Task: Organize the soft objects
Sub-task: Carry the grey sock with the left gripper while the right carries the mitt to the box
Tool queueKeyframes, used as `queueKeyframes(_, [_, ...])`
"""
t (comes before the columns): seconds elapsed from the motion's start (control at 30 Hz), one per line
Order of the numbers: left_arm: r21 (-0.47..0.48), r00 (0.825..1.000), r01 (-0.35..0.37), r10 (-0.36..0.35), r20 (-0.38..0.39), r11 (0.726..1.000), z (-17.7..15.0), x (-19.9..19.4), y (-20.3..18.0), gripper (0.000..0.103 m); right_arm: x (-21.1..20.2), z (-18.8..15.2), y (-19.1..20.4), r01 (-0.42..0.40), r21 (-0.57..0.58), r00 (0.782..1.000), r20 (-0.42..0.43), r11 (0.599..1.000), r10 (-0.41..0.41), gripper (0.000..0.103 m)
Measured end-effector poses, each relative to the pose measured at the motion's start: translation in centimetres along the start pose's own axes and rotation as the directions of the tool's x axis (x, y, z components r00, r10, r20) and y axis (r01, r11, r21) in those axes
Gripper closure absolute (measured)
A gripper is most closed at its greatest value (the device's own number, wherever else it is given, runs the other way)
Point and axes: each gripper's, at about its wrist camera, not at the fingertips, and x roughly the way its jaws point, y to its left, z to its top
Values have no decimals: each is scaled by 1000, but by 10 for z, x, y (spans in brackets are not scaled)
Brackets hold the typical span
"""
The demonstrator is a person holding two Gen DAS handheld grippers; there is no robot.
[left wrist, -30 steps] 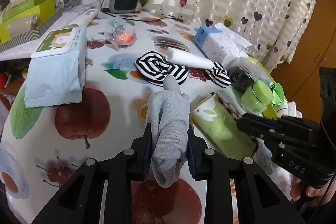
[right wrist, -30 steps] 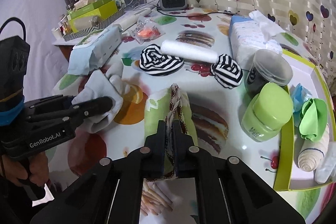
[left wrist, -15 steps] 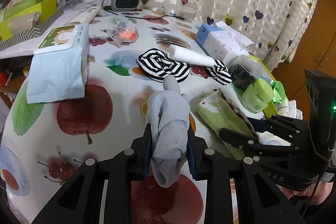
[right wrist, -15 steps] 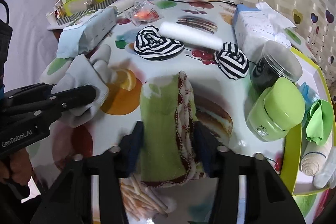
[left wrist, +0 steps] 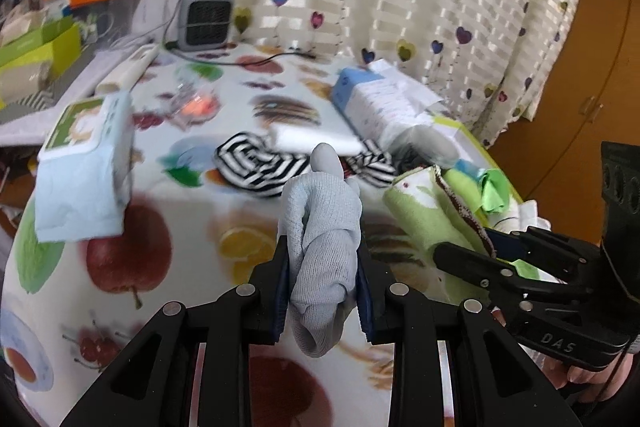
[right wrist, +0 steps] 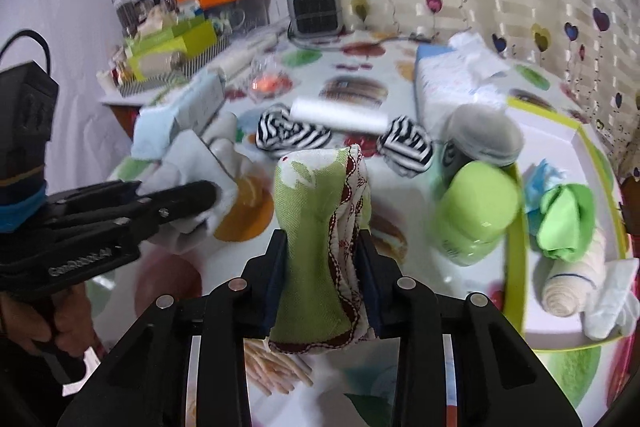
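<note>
Only right wrist view shows green-rimmed tray [right wrist: 514,267] holding rolled cloths [right wrist: 568,287].

We see both views evenly lit by soft daylight through the curtain [left wrist: 460,11], with faint shadows. Fisheye bending and black vignetting mark every corner. Motion blur smears the table [right wrist: 328,99] and its far edge, while the held glove [left wrist: 324,239] and cloth [right wrist: 320,239] stay sharp.
</note>
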Motion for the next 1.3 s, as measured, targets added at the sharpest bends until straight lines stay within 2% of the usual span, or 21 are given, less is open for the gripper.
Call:
queueKeyframes(0.27, [55, 999, 46, -47, 10, 997, 17, 6, -32, 76, -30, 8, -35, 34, 81, 997, 65, 996, -39, 68])
queueKeyframes(0.63, [116, 993, 114, -115, 3, 987, 29, 19, -71, 76, -59, 7, -105, 147, 195, 982, 85, 970, -166, 68])
queueKeyframes(0.9, [142, 992, 129, -128, -16, 981, 33, 30, -89, 76, -55, 5, -158, 191, 273, 977, 45, 943, -210, 68])
queueKeyframes(1.3, [175, 989, 146, -146, -13, 974, 41, 33, -109, 76, -42, 13, -200, 242, 310, 967, 6, 919, -257, 68])
